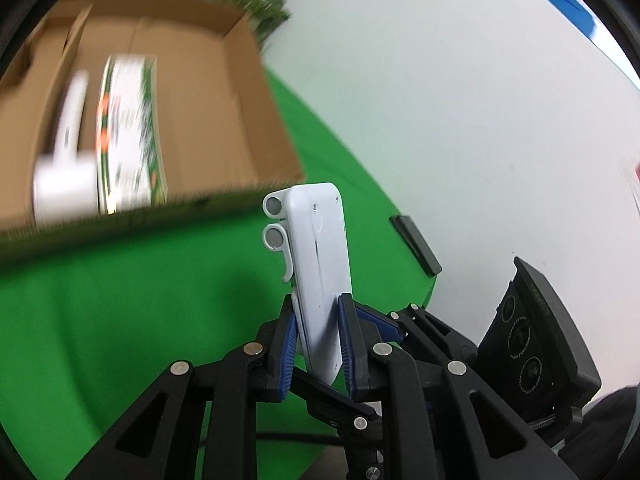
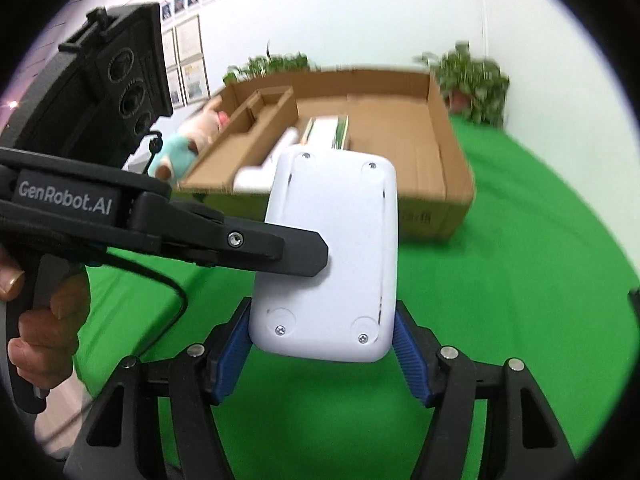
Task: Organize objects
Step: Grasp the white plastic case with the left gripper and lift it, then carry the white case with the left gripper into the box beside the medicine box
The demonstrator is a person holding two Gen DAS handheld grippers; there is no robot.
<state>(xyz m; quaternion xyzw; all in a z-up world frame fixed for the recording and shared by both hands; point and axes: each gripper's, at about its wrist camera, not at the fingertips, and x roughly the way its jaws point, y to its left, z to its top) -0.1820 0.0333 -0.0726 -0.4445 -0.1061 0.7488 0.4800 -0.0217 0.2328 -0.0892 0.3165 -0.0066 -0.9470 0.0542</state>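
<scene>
White plastic device [image 1: 320, 280] is pinched edge-on between the blue ribbed pads [image 1: 346, 344] of the left claw [image 1: 318, 350], upright, w/ two round ports on its upper left side. From the right wrist view the same device [image 2: 332, 248] shows its flat back w/ four screws; left claw finger [image 2: 288, 254] presses on its left side. Right claw [image 2: 322, 354] is spread wide, pads flanking the device's lower corners; contact cannot be told. Device is held above the green table [image 2: 500, 280], in front of the open cardboard box [image 2: 440, 192]. Box holds a green-white carton [image 2: 328, 132] and a white item [image 2: 260, 168], blurred. Beyond: white wall, potted plants [image 2: 472, 80], framed pictures at left, plush toy [image 2: 180, 152] beside the box.
</scene>
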